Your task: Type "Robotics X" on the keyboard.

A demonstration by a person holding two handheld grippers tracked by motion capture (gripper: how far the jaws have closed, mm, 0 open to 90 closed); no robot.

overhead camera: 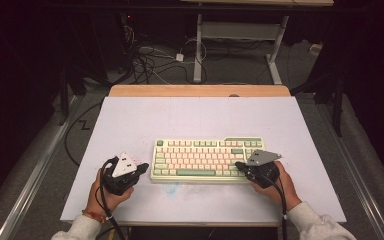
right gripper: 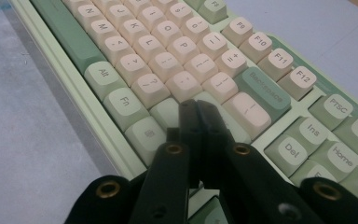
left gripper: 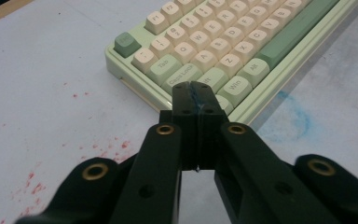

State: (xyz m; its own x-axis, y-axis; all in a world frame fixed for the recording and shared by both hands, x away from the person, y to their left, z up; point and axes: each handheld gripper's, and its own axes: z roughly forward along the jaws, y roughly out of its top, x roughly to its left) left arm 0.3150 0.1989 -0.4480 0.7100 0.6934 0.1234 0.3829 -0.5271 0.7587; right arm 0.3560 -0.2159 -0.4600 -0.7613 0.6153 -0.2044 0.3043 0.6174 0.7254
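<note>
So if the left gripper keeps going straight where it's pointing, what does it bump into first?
Probably the keyboard. The left gripper, jaws shut, points at its near left corner, about at the Shift key. How high it hangs over the keys is unclear.

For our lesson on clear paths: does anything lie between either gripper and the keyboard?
Nothing visible does. The left gripper sits just off the keyboard at its left end, with bare table around it. The right gripper is already over the keys at the right end. Both have their jaws closed.
</note>
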